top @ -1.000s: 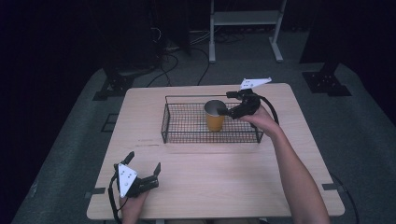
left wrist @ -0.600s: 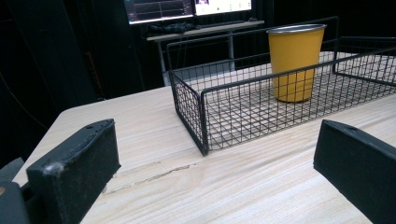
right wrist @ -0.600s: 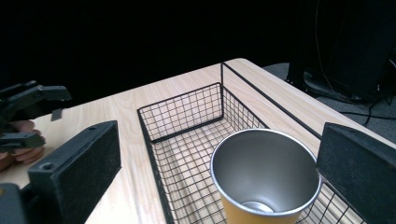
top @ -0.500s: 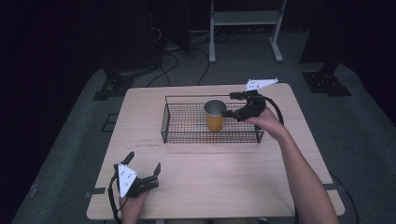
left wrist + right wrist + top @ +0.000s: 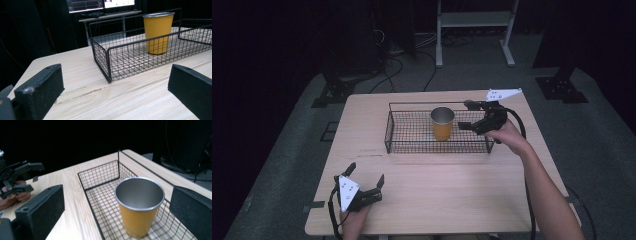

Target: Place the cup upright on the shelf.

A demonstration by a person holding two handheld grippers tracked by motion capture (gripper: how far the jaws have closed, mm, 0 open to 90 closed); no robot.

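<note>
An orange metal cup (image 5: 442,123) stands upright inside a black wire basket (image 5: 402,145), just ahead of the right gripper (image 5: 466,116), whose jaws are spread and empty, while the left gripper (image 5: 365,181) rests spread, well apart near the table's front edge.
</note>
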